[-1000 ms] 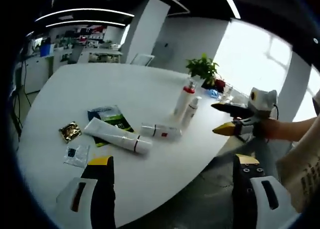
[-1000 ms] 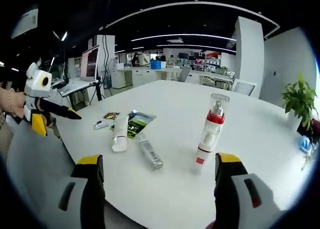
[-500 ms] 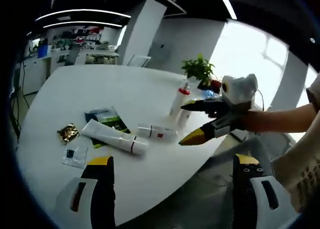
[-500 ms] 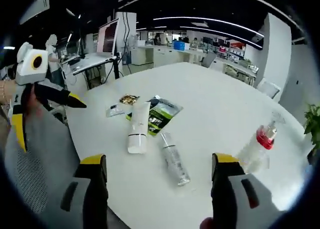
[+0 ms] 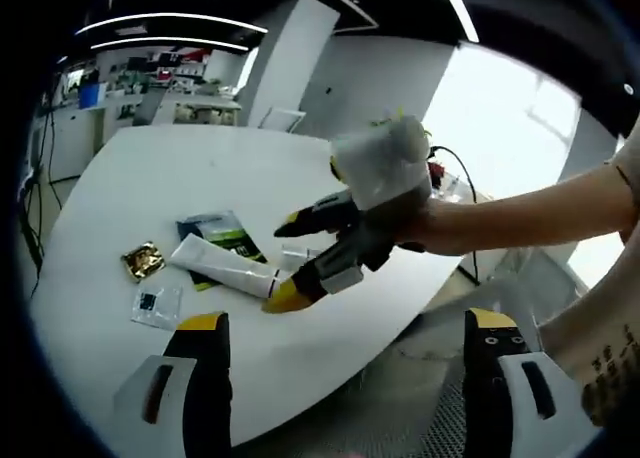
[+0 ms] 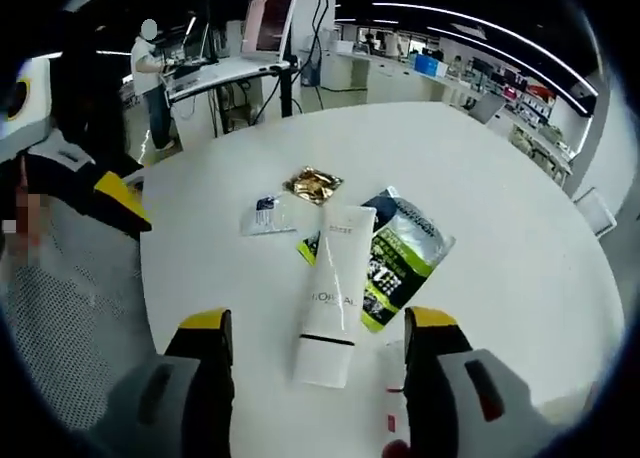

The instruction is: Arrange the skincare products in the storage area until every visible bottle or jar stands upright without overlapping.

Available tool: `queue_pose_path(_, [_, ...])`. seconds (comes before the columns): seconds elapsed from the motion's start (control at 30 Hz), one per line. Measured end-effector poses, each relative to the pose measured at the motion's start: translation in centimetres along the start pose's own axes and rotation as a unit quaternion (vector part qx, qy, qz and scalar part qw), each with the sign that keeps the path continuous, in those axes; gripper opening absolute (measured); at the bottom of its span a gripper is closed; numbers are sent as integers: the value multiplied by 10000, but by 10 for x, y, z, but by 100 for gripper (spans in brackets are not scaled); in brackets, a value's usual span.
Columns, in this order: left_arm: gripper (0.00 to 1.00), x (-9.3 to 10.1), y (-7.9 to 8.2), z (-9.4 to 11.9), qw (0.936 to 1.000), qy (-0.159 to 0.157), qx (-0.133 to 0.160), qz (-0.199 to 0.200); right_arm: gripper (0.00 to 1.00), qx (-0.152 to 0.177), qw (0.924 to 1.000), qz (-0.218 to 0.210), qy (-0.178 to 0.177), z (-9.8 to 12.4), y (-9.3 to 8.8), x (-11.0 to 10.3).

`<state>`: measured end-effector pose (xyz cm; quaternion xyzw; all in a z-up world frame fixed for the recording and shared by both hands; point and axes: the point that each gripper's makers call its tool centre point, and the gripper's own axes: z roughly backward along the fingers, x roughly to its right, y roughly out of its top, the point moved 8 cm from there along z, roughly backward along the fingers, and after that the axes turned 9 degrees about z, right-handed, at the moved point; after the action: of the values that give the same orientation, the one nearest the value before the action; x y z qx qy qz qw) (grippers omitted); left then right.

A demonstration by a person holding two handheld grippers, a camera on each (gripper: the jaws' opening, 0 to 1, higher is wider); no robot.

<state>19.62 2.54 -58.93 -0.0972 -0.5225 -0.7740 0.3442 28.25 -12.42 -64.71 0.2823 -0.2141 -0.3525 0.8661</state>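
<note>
White round table (image 5: 130,193), items as laid out. One white tube (image 6: 333,293) with a black band near its cap, lying flat on its side; in the left gripper view the same tube (image 5: 225,266) sits near the table's middle. One green and black sachet (image 6: 400,253), flat, partly under the tube and touching it. One gold foil packet (image 6: 314,185), flat, just beyond the tube's crimped end. One small clear sample packet (image 6: 264,215), flat, beside the gold one. Right gripper (image 6: 318,335): jaws spread wide, nothing between them, poised over the capped end of the tube; seen from the left gripper view, the right gripper (image 5: 297,258) reaches in over the table with its yellow tips apart, close above the tube, held by a hand (image 5: 425,223). Left gripper (image 5: 345,328): jaws spread wide and empty, held back off the table's near edge.
</note>
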Motion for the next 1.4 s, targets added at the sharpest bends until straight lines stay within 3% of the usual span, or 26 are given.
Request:
queue_pose_path(0.37, [94, 4, -4, -3, 9996, -195, -202, -16, 58, -477, 9986, -140, 201, -38, 11, -3])
queue_pose_path(0.6, [94, 7, -7, -4, 9990, -304, -304, -80, 53, -698, 9975, 50, 61, -51, 15, 3])
queue_pose_path(0.8, [94, 7, -8, -4, 9987, -340, -368, -22, 41, -903, 9959, -20, -62, -60, 13, 13])
queue_pose_path(0.87, [94, 7, -8, -3, 9987, -368, -354, -2, 34, -867, 9962, -24, -102, -60, 12, 18])
queue_pose_path(1.0, [94, 7, -8, -4, 9987, -348, -356, 71, 31, -782, 9969, -73, 20, -60, 11, 19])
queue_pose_path(1.2, [94, 6, -7, -4, 9988, -293, -343, 197, 28, -483, 9984, -273, -110, -52, 4, 18])
queue_pose_path(1.4, [94, 0, -2, -1, 9985, -107, -119, 515, 27, 217, 9975, -660, -100, -30, 7, 19])
